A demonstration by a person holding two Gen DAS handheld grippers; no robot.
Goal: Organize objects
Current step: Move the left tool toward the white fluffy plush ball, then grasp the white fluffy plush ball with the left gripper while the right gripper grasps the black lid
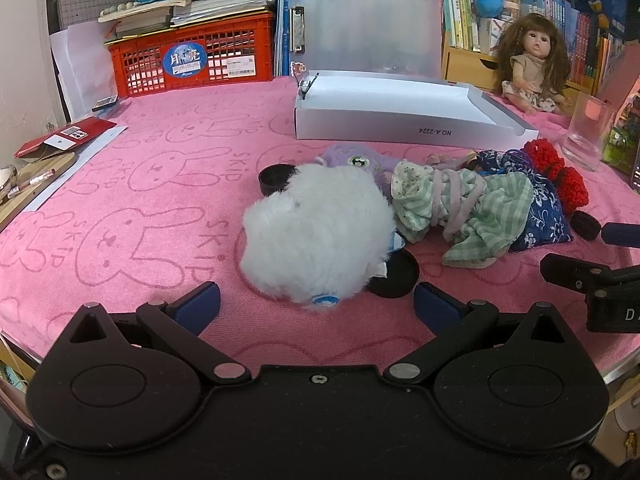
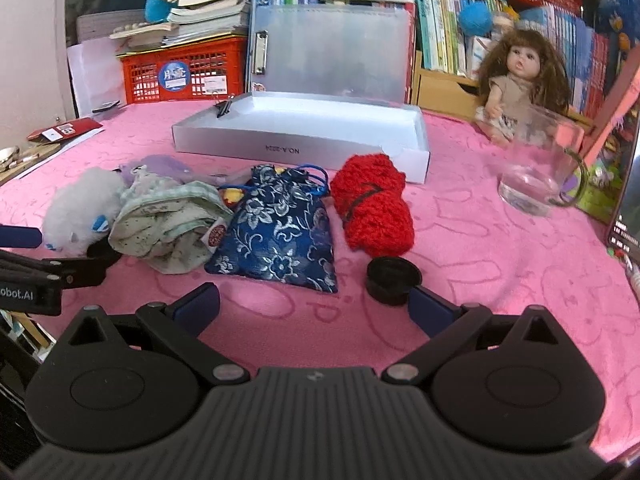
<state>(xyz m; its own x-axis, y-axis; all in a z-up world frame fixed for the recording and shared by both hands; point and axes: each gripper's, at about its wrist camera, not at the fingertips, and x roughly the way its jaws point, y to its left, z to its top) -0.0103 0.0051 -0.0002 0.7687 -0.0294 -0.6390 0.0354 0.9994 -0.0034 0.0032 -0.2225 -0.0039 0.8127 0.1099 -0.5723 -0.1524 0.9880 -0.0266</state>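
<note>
The left gripper point(image 1: 316, 304) is held low over the pink bunny-print cloth point(image 1: 160, 216) that covers the table, its jaws spread wide and nothing gripped. Just ahead of the blue pads point(image 1: 200, 306) a white fluffy toy point(image 1: 316, 236) is seen, lying between the two fingers' lines but not touched by either. A black round lid point(image 1: 394, 276) is tucked against the toy's right side, close to the right pad.

The right gripper point(image 2: 314, 306) is likewise held with jaws wide apart and empty. A black cap point(image 2: 392, 280) sits just beside its right pad point(image 2: 430, 312); contact cannot be told. Ahead of it a blue floral pouch point(image 2: 276, 236) lies flat, with a red knitted bundle point(image 2: 372, 208) just to its right and a crumpled green checked cloth point(image 2: 172, 228) touching its left.

Behind this row an open white box point(image 2: 300, 140) is set, its clear lid standing upright. A doll point(image 2: 516, 92) is seated at the far right, with a glass jug point(image 2: 536, 172) in front of it. A red crate point(image 1: 192, 60) stacked with books is seen at the back left.
</note>
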